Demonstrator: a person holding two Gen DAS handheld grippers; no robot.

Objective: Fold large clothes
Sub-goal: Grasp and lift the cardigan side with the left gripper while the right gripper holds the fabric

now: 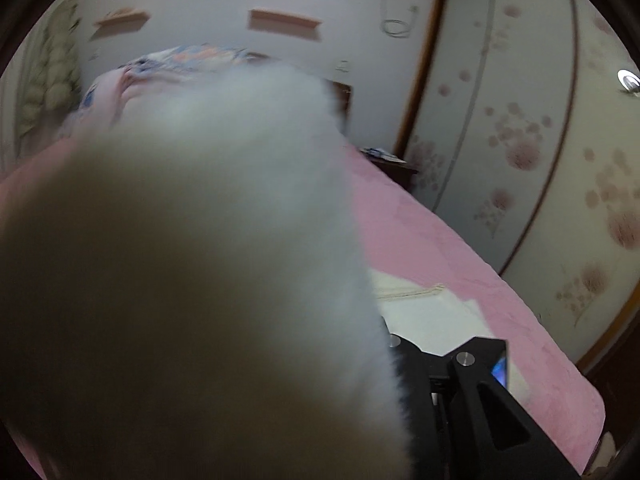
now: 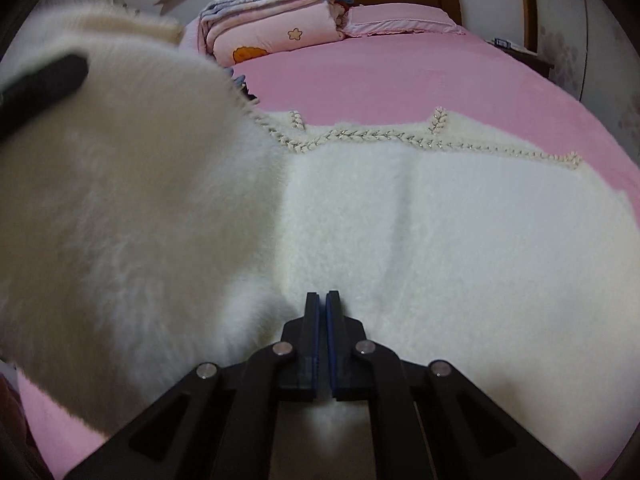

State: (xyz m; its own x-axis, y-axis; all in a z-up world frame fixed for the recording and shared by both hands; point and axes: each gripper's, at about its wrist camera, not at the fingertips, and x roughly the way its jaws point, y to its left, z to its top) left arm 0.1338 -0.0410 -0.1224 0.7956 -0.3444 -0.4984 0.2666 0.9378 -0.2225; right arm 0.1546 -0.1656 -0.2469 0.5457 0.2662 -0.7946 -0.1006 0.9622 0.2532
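**Fluffy white garment mid-fold, L side lifted**

Garment (image 2: 440, 232) = white fuzzy pile fabric w/ braided trim (image 2: 360, 138) along far edge. Most of it lies flat on the pink bed (image 2: 400, 76); the left part is raised off the bed and hangs as a flap, filling most of the left wrist view (image 1: 180, 240) right up at the lens.

Left gripper (image 2: 44, 80): only one dark finger shows against the raised flap in the right wrist view; in its own view the fabric hides the tips. Jaws nearly together, looks like it's pinching the flap, since the flap is up and draped at it.

Right gripper (image 2: 322, 300): fingers pressed together, tips down at the near edge of the flat part. Can't tell if any pile is caught between the pads; reads more like pinning the cloth than holding it.

Handling, my read:
- soft, limp, no stiffness; sags and swings wherever unsupported
- thick pile, so bulky folds, won't crease sharp
- fuzzy surface may slip in a shallow pinch; grab deep, at edge or trim/seam, not mid-panel
- looks light-to-moderate; 1 gripper lifts a side ok
- quilts (image 2: 272, 20) stacked at headboard, well clear of the fold area
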